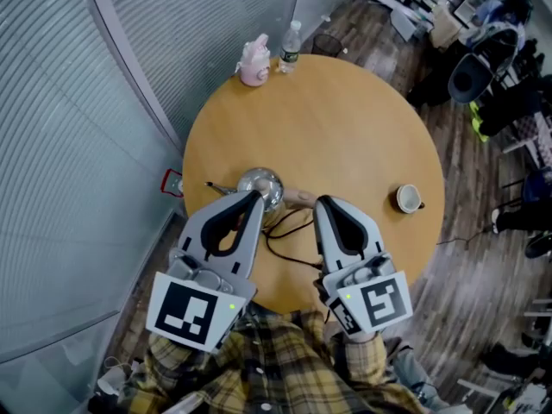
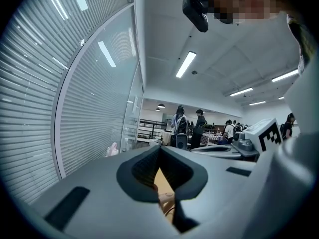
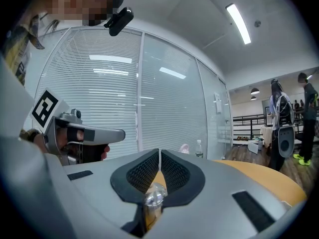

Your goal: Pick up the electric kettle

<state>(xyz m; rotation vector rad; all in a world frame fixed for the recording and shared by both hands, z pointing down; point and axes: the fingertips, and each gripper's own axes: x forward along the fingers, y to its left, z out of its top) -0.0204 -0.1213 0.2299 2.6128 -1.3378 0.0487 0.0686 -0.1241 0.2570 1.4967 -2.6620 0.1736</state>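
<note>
Small stainless-steel electric kettle [image 1: 261, 185] with a pale wooden handle [image 1: 299, 199] stands on the round wooden table [image 1: 345, 136], right at the tips of your two grippers.

Left gripper [image 1: 256, 197]: jaws closed together, nothing between them. From above its tip overlaps the kettle's near edge; contact can't be made out.

Right gripper [image 1: 321, 203]: jaws likewise pressed together and empty, tip just right of the handle's end. In the right gripper view the shiny kettle body shows low down, through the gap under the shut pads [image 3: 144, 171].

Black cord [image 1: 285, 257] loops on the table between the two grippers, on your side of the kettle.

White cup [image 1: 408, 198] sits well off to the right of the right gripper.

Far beyond both tips, at the table's far edge — pink bottle [image 1: 254, 61] and clear plastic water bottle [image 1: 290, 48], side by side.
</note>
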